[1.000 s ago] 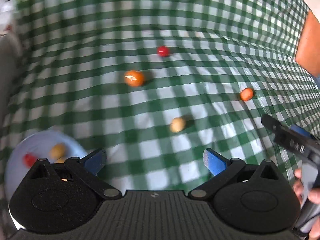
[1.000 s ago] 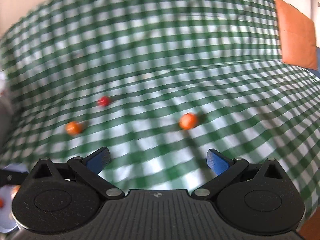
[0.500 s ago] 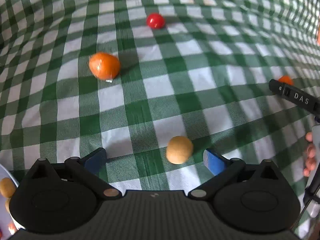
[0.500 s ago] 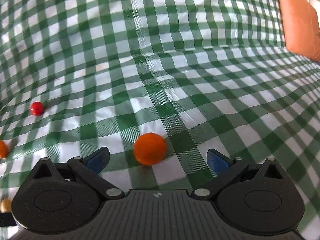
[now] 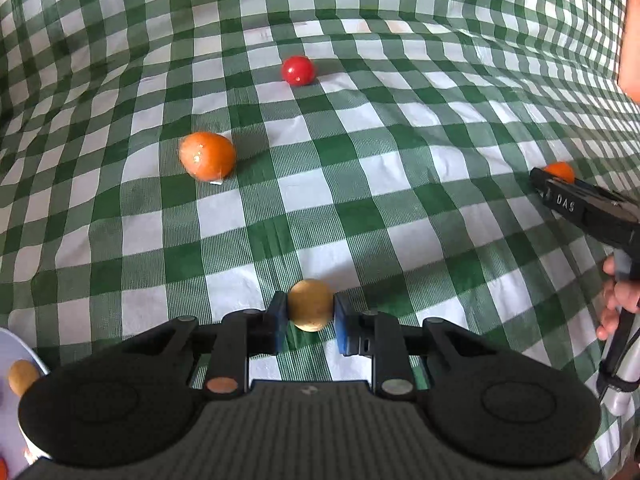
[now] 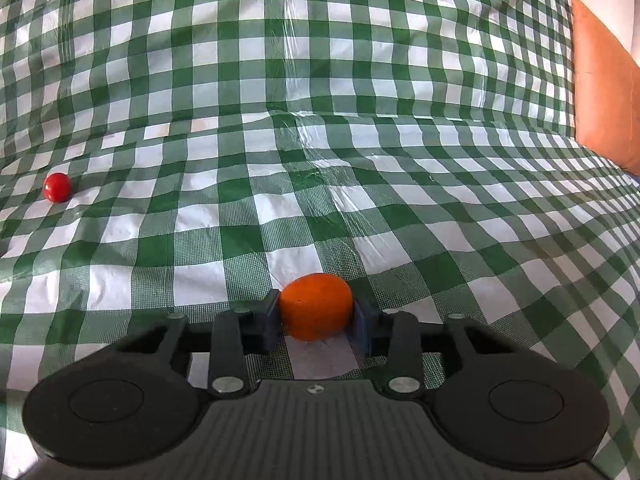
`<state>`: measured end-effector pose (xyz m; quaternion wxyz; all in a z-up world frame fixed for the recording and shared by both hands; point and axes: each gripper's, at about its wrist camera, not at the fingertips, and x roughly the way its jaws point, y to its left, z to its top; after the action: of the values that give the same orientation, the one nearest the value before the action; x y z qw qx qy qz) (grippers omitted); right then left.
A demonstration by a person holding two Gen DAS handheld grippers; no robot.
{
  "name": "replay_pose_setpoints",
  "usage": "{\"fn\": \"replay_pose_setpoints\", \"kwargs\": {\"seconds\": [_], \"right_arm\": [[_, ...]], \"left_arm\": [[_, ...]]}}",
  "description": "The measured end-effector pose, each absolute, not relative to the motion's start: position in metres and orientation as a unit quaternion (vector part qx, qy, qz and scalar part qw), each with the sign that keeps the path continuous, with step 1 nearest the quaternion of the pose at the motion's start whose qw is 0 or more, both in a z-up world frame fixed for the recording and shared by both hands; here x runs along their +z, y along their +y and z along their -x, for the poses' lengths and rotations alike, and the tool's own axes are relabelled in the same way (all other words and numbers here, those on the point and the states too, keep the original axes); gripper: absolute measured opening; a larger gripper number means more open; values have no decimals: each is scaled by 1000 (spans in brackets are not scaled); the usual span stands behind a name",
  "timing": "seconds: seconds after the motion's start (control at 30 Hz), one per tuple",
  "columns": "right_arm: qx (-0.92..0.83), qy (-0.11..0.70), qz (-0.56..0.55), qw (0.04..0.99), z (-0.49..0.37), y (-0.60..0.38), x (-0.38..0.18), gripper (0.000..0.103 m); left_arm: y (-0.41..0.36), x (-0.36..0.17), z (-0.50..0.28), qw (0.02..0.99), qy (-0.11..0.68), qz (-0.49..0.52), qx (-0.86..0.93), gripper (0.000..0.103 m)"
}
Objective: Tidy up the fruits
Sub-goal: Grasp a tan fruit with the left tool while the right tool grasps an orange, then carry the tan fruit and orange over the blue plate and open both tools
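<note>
My left gripper (image 5: 310, 316) is shut on a small tan round fruit (image 5: 310, 304) low over the green checked cloth. An orange fruit (image 5: 207, 156) and a red round fruit (image 5: 298, 70) lie farther out on the cloth. My right gripper (image 6: 316, 320) is shut on a small orange fruit (image 6: 316, 306), which peeks out in the left wrist view (image 5: 559, 170) beyond the right gripper's black body (image 5: 588, 208). The red fruit also shows at the far left of the right wrist view (image 6: 57, 187).
A white plate (image 5: 16, 352) holding a tan fruit (image 5: 22, 376) sits at the lower left edge of the left wrist view. An orange cushion (image 6: 604, 80) lies at the right edge of the cloth. The cloth is wrinkled with a glossy fold (image 6: 304, 128).
Both grippers moved forward and down to their fruits and closed from wide open: the left on the tan fruit, the right on the small orange fruit.
</note>
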<state>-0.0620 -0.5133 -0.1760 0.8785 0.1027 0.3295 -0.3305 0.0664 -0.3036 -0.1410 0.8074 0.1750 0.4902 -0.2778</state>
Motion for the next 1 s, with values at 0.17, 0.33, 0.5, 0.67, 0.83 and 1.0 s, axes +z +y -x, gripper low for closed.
{"fn": "replay_pose_setpoints", "kwargs": {"seconds": [0.17, 0.33, 0.5, 0.67, 0.83, 1.0], "right_arm": [[-332, 330, -120, 875, 70, -507, -161, 38], [-312, 304, -121, 892, 88, -480, -121, 38], [-257, 278, -124, 917, 107, -426, -70, 38], [-189, 264, -135, 936, 124, -351, -23, 38], [-122, 261, -150, 946, 148, -269, 11, 38], [-57, 280, -147, 947, 172, -191, 32, 38]], "left_arm": [[-299, -126, -60, 809, 488, -169, -281, 27], [-276, -85, -46, 816, 484, -152, -278, 27], [-229, -38, -25, 827, 469, -144, -274, 27], [-163, 2, -2, 839, 458, -135, -260, 27], [-85, 30, 24, 848, 458, -122, -238, 27], [-21, 42, 49, 856, 457, -117, -211, 27]]}}
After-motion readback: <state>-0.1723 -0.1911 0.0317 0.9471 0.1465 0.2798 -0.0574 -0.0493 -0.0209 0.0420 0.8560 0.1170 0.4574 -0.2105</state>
